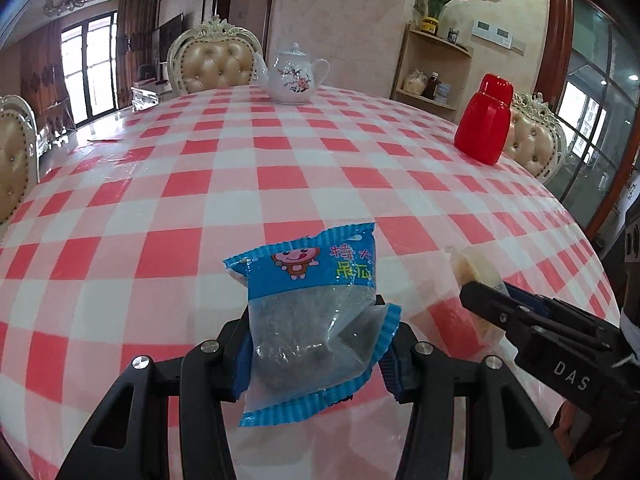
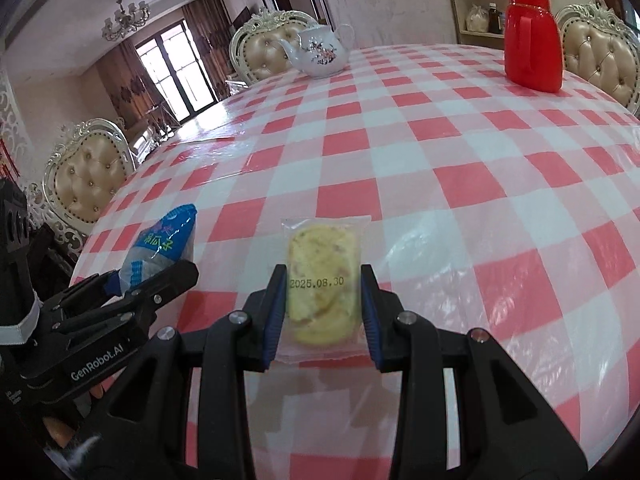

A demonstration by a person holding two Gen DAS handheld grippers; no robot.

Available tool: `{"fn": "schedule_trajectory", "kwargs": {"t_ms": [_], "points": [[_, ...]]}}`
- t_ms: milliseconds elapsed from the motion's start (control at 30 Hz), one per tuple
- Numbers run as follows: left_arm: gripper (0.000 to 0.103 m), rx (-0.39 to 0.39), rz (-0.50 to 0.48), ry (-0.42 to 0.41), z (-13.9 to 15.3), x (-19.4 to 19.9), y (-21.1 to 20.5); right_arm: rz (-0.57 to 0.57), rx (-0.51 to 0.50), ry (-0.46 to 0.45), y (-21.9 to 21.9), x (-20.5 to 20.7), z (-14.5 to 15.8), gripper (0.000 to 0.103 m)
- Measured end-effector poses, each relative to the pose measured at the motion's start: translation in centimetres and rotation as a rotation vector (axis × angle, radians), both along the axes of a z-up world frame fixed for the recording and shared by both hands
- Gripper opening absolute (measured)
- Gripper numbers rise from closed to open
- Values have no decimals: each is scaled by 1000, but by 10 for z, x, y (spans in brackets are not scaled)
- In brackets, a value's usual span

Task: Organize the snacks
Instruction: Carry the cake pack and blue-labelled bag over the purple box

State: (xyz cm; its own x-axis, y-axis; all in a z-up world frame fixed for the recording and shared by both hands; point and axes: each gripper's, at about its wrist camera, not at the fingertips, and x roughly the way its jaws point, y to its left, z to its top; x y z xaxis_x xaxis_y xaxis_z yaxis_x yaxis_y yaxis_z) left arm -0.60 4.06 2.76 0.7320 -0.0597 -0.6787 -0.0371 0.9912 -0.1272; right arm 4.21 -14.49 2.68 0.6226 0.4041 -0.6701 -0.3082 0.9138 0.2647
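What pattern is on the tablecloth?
Red, pink and white checks on the tablecloth, clearest in the right wrist view.

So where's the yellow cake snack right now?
The yellow cake snack is pinched in the right tongs, above the checked tablecloth, beside the left tongs' blue snack bag.

Teapot [image 1: 291, 76] left of flask [image 1: 482, 120]

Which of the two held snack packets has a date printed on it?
The clear-wrapped yellow cake in the right gripper; the blue packet in the left gripper shows a cartoon instead.
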Motion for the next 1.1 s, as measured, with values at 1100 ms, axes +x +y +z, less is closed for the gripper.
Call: {"fn": "schedule_trajectory", "kwargs": {"t_ms": [1100], "points": [[52,39,100,-4,21,-125,69,206,44,4,64,-91,10,39]]}}
